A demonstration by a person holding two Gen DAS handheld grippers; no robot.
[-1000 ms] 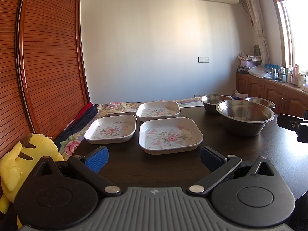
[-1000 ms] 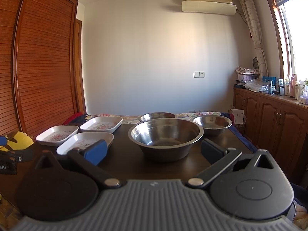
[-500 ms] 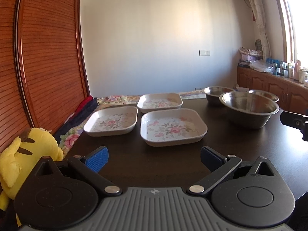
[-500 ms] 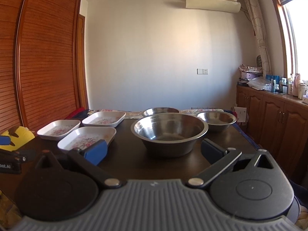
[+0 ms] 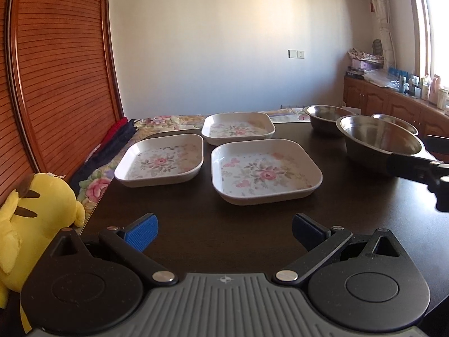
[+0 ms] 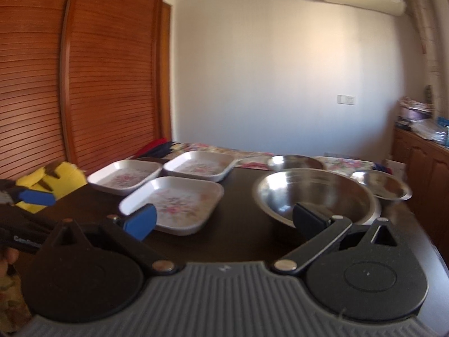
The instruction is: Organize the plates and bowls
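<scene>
Three square white plates with pink flowers lie on the dark table (image 5: 224, 224): the near plate (image 5: 265, 170), the left plate (image 5: 161, 158) and the far plate (image 5: 238, 127). To their right stand a large steel bowl (image 5: 380, 140) and two smaller steel bowls (image 5: 324, 116) (image 5: 394, 120). My left gripper (image 5: 224, 230) hangs open just short of the near plate. My right gripper (image 6: 224, 220) is open too, between the near plate (image 6: 172, 203) and the large bowl (image 6: 317, 195), with nothing held.
A yellow plush toy (image 5: 31, 213) sits off the table's left edge beside a flowered bedspread (image 5: 95, 185). Slatted wooden doors (image 5: 56, 70) fill the left wall. Wooden cabinets (image 5: 393, 101) with bottles line the right wall under the window.
My right gripper has swung left and forward, so the plates now sit ahead of it and its finger reaches the large bowl. The left gripper moved slightly closer to the plates.
</scene>
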